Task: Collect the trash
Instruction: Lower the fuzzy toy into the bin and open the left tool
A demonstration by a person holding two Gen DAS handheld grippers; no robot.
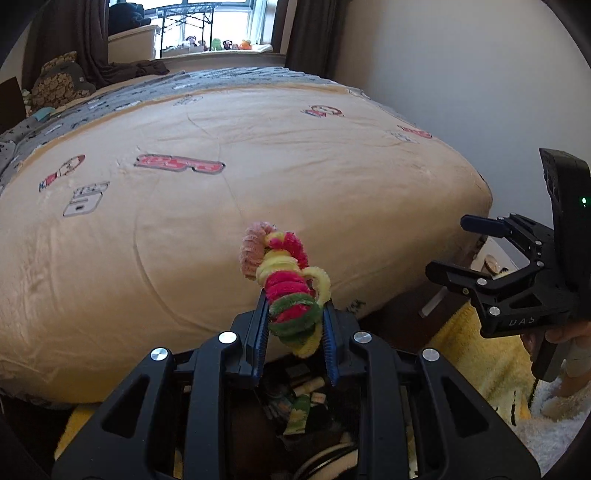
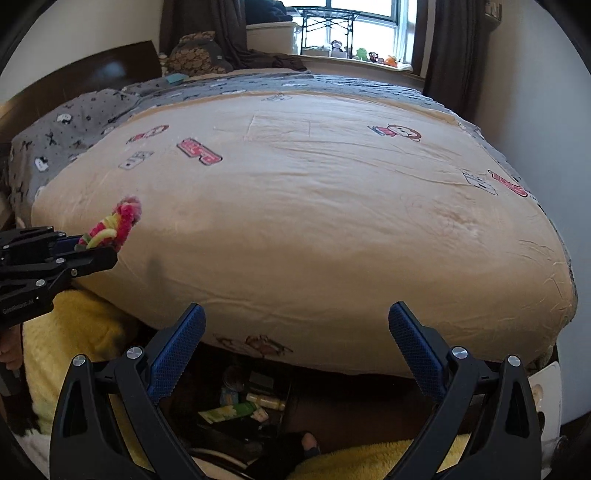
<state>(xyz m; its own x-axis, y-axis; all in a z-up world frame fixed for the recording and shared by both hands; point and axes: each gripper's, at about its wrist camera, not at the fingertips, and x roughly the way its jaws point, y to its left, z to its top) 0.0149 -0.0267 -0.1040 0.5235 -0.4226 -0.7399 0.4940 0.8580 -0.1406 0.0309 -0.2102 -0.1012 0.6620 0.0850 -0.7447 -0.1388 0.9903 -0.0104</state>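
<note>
A twisted bundle of fuzzy pink, yellow and green pipe cleaners (image 1: 286, 284) is clamped between the blue ribbed pads (image 1: 261, 332) of the left gripper (image 1: 295, 334), its lower end poking down past the pads and its pale pink tip curling up over the near edge of the bed. In the right wrist view the same bundle (image 2: 114, 225) sticks out of the left gripper at the left border, held clear of the blanket.

The right gripper (image 2: 295, 354) has its fingers spread wide with nothing between the blue textured pads (image 2: 177, 350). In the left wrist view it appears at the right edge (image 1: 465, 245), with white letters on its black body that seem to read "UAS"; a small green light glows on the black block above it. Part of a hand (image 1: 569, 332) grips its handle, cut off by the border. Faint lettering on the left gripper's body in the right wrist view is too small to read.

Below both grippers lies a dark space under the bed with a jumble of small packets and bottles (image 2: 240, 406), too dim to identify. A fluffy yellow fabric (image 2: 74, 332) lies beside it.

Beyond spreads a tan plush blanket (image 2: 314, 221) with cartoon patches: a monkey figure (image 2: 397, 133) and red block lettering (image 1: 179, 163) that cannot be read. A grey patterned sheet (image 2: 74, 122) borders it. Farther back are a dark wooden headboard (image 2: 110, 70), brown curtains (image 2: 450, 48), and a bright window (image 2: 369, 22) with small toys (image 2: 373, 55) on its sill.
</note>
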